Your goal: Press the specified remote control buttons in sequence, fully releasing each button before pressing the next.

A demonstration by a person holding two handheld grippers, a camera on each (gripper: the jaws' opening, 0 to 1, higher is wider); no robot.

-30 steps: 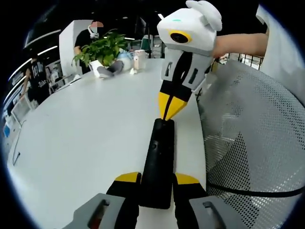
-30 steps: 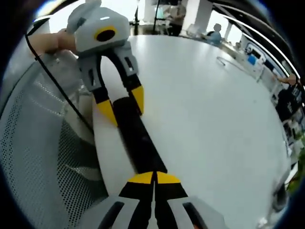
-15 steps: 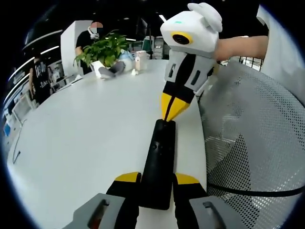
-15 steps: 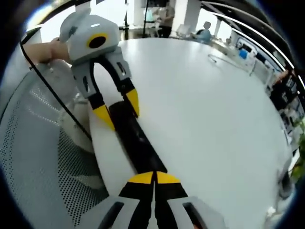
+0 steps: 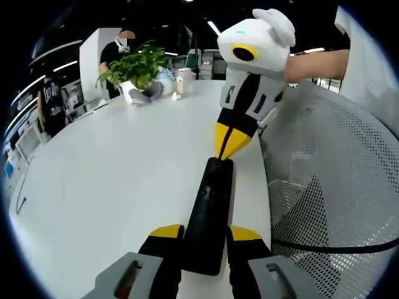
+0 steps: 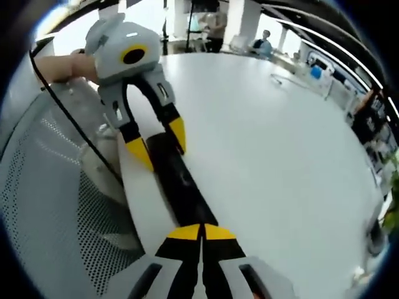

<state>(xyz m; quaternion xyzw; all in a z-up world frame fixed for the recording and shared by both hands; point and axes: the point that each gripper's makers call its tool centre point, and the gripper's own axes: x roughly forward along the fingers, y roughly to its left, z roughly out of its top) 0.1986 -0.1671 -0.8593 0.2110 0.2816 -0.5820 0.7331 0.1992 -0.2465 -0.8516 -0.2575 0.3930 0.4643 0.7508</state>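
Observation:
A slim black remote (image 5: pixel 209 208) lies lengthwise near the white table's (image 5: pixel 112 180) right edge. My left gripper (image 5: pixel 206 233) is shut on its near end, one yellow-tipped jaw on each long side. My right gripper (image 5: pixel 229 148) comes down from the upper right in the left gripper view, jaws shut to a point at the remote's far end. I cannot tell whether the point touches it. In the right gripper view the shut right gripper (image 6: pixel 201 232) covers the near end of the remote (image 6: pixel 177 180), and the left gripper (image 6: pixel 158 143) straddles the far end.
A white mesh chair back (image 5: pixel 330 180) with a black cable (image 5: pixel 336 251) across it stands just off the table's edge. A potted plant (image 5: pixel 134 65), small bottles (image 5: pixel 181 80) and a seated person (image 5: pixel 118 47) are at the table's far end.
The right gripper's shut point has drifted slightly right along the remote's far end. The left gripper keeps its hold on the remote.

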